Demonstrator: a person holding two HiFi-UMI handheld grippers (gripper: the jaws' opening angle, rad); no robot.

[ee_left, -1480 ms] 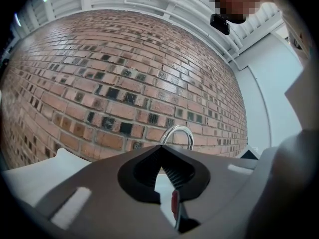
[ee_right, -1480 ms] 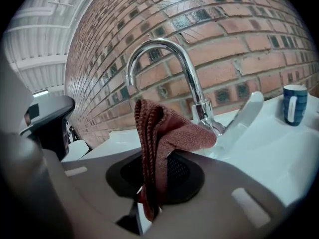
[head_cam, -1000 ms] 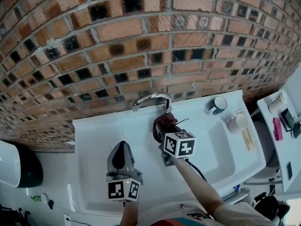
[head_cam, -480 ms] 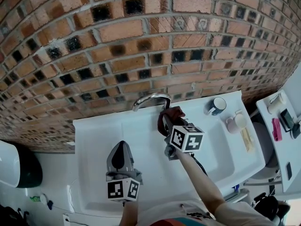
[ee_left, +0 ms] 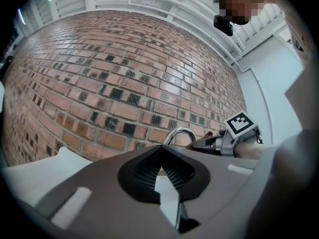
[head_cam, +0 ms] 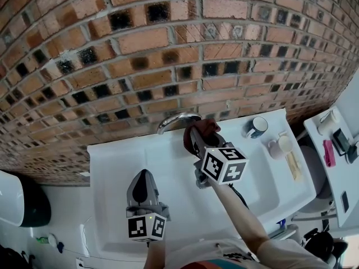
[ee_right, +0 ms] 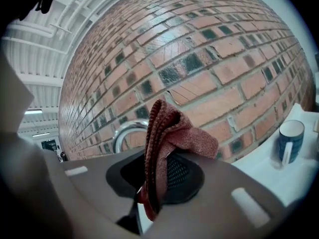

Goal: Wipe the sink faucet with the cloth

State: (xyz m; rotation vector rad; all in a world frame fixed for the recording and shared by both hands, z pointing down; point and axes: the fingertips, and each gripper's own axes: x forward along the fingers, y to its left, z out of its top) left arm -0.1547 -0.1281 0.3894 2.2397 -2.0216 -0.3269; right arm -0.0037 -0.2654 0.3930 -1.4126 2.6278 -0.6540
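Observation:
A chrome arched faucet (head_cam: 173, 119) rises at the back rim of the white sink (head_cam: 112, 161), against the brick wall. My right gripper (head_cam: 197, 138) is shut on a dark red cloth (head_cam: 204, 128), which is bunched against the right end of the faucet's arch. In the right gripper view the cloth (ee_right: 165, 136) stands folded between the jaws, with the faucet (ee_right: 125, 132) just behind it to the left. My left gripper (head_cam: 143, 178) hovers over the left part of the basin, jaws closed on nothing. From the left gripper view the faucet (ee_left: 178, 134) lies straight ahead.
A blue mug (head_cam: 258, 126) stands on the sink's back right corner, with white cups (head_cam: 281, 145) nearer along the right rim. A white shelf (head_cam: 336, 161) with small items is at the far right. The brick wall (head_cam: 168, 49) lies close behind the faucet.
My right gripper has carried the cloth up from below the spout toward the wall, onto the arch's right end. The left gripper has stayed put.

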